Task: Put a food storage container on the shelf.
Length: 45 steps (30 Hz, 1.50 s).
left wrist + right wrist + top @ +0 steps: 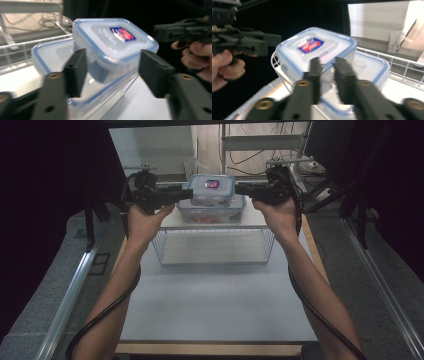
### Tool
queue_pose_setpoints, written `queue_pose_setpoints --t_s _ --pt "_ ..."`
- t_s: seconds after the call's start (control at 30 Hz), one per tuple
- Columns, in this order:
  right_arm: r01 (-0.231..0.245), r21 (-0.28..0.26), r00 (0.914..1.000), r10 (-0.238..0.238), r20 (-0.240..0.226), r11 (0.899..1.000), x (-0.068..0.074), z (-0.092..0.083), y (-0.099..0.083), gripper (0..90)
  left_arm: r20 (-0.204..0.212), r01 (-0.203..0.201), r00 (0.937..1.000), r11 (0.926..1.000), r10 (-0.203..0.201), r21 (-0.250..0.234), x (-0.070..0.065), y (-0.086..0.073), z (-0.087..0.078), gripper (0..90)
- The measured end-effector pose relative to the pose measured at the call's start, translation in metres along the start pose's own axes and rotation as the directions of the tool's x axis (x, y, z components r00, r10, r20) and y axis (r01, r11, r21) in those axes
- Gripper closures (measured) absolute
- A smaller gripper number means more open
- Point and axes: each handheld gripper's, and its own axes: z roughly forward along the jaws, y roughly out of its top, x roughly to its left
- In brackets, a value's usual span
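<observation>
Small lidded container (212,188) with blue seal and red-and-blue label, stacked on a wider lidded container (212,210), both at the far edge of a wire basket (214,245) on the white bench (215,305). Left tongs (188,195) level at the small container's left side, jaws spread to either side of its near corner in the left gripper view (111,72), pads seemingly clear of the wall, though blur leaves contact uncertain. Right tongs (239,188) level at the opposite side, jaws nearly pressed together with only a narrow gap in the right gripper view (327,80), tips at or just short of the small container's rim; whether a lid flap sits pinched between them not discernible. Step in hand, by judgement: two-sided approach to the top container, either to steady and unlatch it or to lift it off the stack. Next move likely to call for firm closure of the left tongs on the wall before any pull, with the lower container kept from sliding
</observation>
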Motion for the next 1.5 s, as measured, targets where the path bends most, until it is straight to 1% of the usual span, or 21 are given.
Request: queue_pose_setpoints --t_s 0.03,0.07,0.1,0.13,0.2,0.27,0.3,0.37,0.43,0.5,0.57,0.6,0.87,0.93,1.0,1.07,1.13,1.23,1.33,1.37,1.5 --pt "0.026 -0.003 0.9996 -0.026 0.007 1.000 0.004 -0.003 -0.004 82.8 -0.010 -0.020 0.9997 0.9998 0.020 -0.001 -0.002 -0.002 -0.002 46.8" --pt "0.039 -0.003 0.9992 -0.039 0.008 0.999 0.006 -0.005 -0.006 85.3 -0.028 -0.041 0.9988 0.9992 0.041 -0.001 -0.005 -0.005 -0.005 51.4" --pt "0.050 -0.001 0.9988 -0.050 -0.001 0.999 0.009 -0.006 -0.010 87.5 -0.038 -0.066 0.9971 0.9979 0.066 0.000 -0.007 -0.008 -0.007 60.8" --pt "0.054 0.001 0.9985 -0.054 -0.012 0.999 0.011 -0.007 -0.013 89.0 -0.043 -0.078 0.9960 0.9969 0.078 0.003 -0.009 -0.011 -0.007 65.5" --pt "0.061 0.017 0.9978 -0.060 -0.027 0.998 0.014 -0.005 -0.019 89.3 -0.039 -0.088 0.9953 0.9961 0.088 0.013 -0.010 -0.015 -0.007 76.2" --pt "0.076 0.041 0.9967 -0.075 -0.031 0.996 0.017 0.000 -0.023 89.4 -0.021 -0.085 0.9961 0.9963 0.085 0.016 -0.010 -0.018 -0.004 84.1" --pt "0.081 0.050 0.9963 -0.080 -0.034 0.995 0.018 0.003 -0.025 89.4 -0.017 -0.084 0.9963 0.9963 0.084 0.018 -0.010 -0.019 -0.002 87.3" --pt "0.083 0.059 0.9958 -0.081 -0.043 0.995 0.019 0.009 -0.027 89.5 -0.005 -0.085 0.9964 0.9960 0.085 0.027 -0.011 -0.020 0.002 89.5" --pt "0.090 0.068 0.9952 -0.087 -0.045 0.994 0.020 0.013 -0.028 89.4 -0.010 -0.095 0.9954 0.9948 0.095 0.037 -0.012 -0.021 0.005 89.7" --pt "0.091 0.073 0.9950 -0.088 -0.047 0.993 0.020 0.017 -0.029 89.4 -0.007 -0.100 0.9949 0.9942 0.101 0.040 -0.012 -0.021 0.007 89.6" --pt "0.085 0.075 0.9956 -0.081 -0.046 0.994 0.019 0.019 -0.029 89.4 -0.010 -0.094 0.9955 0.9947 0.094 0.043 -0.013 -0.021 0.009 89.6" --pt "0.081 0.074 0.9959 -0.078 -0.045 0.994 0.018 0.020 -0.029 89.4 -0.011 -0.098 0.9951 0.9942 0.099 0.044 -0.013 -0.021 0.010 89.5" --pt "0.062 0.074 0.9977 -0.060 -0.031 0.995 0.012 0.024 -0.027 89.4 -0.024 -0.075 0.9968 0.9959 0.077 0.050 -0.012 -0.020 0.018 87.3" --pt "0.063 0.072 0.9976 -0.060 -0.033 0.995 0.011 0.024 -0.028 89.4 -0.015 -0.085 0.9962 0.9952 0.086 0.048 -0.014 -0.021 0.019 86.8" --pt "0.065 0.075 0.9973 -0.062 -0.039 0.995 0.012 0.023 -0.030 89.1 -0.007 -0.111 0.9937 0.9927 0.112 0.046 -0.018 -0.023 0.018 85.2" --pt "0.074 0.074 0.9965 -0.071 -0.044 0.994 0.012 0.022 -0.033 85.4 -0.012 -0.133 0.9909 0.9899 0.134 0.048 -0.022 -0.026 0.017 82.4" --pt "0.076 0.072 0.9964 -0.073 -0.045 0.994 0.012 0.020 -0.035 82.3 -0.010 -0.143 0.9896 0.9887 0.144 0.045 -0.025 -0.028 0.015 79.3" --pt "0.078 0.066 0.9957 -0.075 -0.054 0.995 0.011 0.016 -0.039 76.1 0.000 -0.146 0.9893 0.9887 0.146 0.035 -0.027 -0.032 0.012 72.9" --pt "0.081 0.064 0.9953 -0.077 -0.058 0.995 0.012 0.012 -0.043 69.3 0.014 -0.157 0.9876 0.9872 0.156 0.029 -0.032 -0.040 0.009 66.2" --pt "0.087 0.059 0.9947 -0.084 -0.060 0.994 0.013 0.010 -0.046 66.4 0.018 -0.159 0.9873 0.9869 0.158 0.031 -0.033 -0.041 0.008 63.1" --pt "0.103 0.064 0.9931 -0.099 -0.063 0.993 0.017 0.005 -0.052 60.3 0.027 -0.173 0.9847 0.9842 0.172 0.039 -0.038 -0.053 0.005 54.7"
